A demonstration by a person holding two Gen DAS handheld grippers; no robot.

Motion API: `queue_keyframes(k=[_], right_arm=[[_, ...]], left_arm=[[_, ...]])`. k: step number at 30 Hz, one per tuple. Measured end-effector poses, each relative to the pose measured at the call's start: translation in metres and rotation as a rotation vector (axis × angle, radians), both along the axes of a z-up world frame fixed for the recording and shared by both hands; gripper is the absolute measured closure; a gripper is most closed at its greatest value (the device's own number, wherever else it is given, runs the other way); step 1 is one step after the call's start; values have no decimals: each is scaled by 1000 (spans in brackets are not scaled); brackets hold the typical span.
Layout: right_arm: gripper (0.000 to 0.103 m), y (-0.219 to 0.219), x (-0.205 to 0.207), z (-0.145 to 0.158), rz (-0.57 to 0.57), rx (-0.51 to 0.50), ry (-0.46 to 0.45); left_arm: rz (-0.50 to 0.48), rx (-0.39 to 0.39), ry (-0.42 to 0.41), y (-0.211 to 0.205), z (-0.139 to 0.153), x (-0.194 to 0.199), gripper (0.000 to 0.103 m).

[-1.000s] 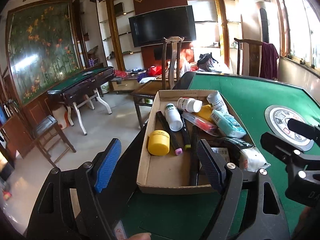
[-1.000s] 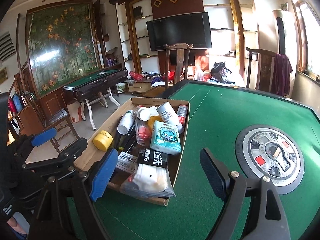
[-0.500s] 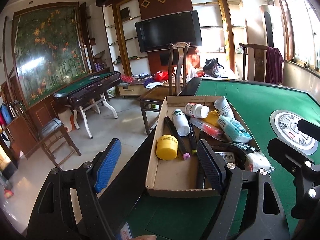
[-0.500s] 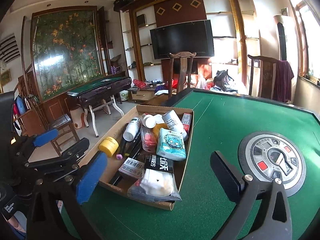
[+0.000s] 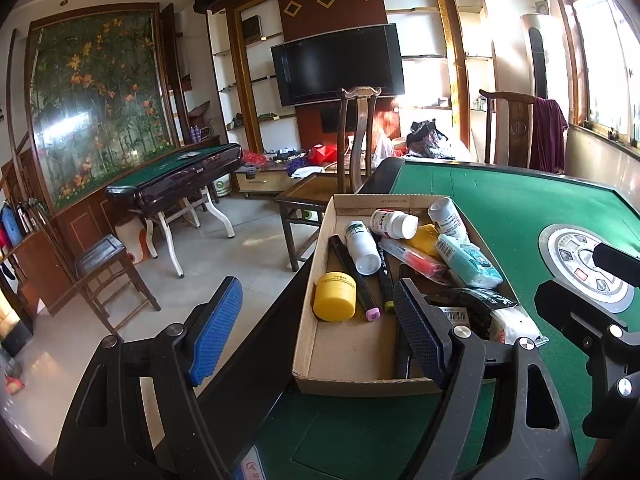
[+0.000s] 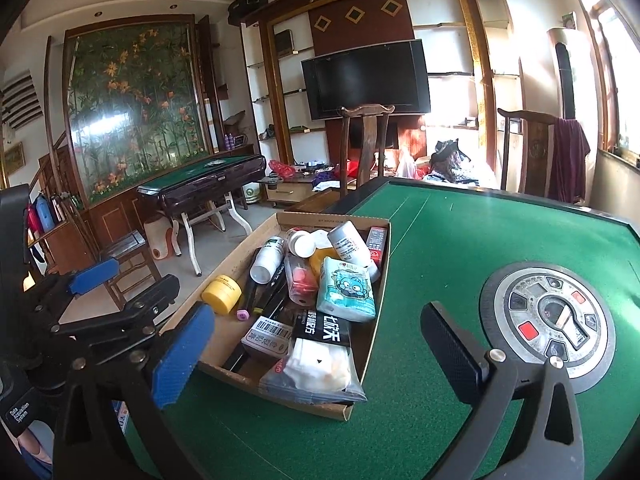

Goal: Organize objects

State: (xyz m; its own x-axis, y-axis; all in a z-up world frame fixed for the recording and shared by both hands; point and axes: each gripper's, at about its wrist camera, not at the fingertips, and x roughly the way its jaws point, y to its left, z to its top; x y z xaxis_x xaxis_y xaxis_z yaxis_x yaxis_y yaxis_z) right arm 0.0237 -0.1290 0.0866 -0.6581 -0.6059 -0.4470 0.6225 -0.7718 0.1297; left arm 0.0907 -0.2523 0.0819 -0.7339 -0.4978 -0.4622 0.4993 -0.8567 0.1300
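- Cardboard box (image 6: 372,354) crammed with bottles, markers and packets, at the left edge of the green table (image 6: 460,240).
- Left gripper (image 5: 318,330): spread apart, empty, straddling the box's near left corner.
- Right gripper (image 6: 316,340): just widened fully, nothing grasped, above the box's near end.
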Motion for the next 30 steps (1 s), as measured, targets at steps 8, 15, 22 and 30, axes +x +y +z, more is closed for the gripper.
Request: queue_keyframes(k=[8,15,22,30], right_arm=[[0,-1,2,1,3,-4,6],[0,0,3,1,5,-10,12],[0,1,4,1,9,-18,12],[0,2,4,1,9,-18,11]], left_arm=[[-2,10,3,-1,1,-1,24],[-5,18,7,-2,0,-2,24],[-13,21,6,-1,0,-2,24],[-13,38,9,-2,0,-1,24]])
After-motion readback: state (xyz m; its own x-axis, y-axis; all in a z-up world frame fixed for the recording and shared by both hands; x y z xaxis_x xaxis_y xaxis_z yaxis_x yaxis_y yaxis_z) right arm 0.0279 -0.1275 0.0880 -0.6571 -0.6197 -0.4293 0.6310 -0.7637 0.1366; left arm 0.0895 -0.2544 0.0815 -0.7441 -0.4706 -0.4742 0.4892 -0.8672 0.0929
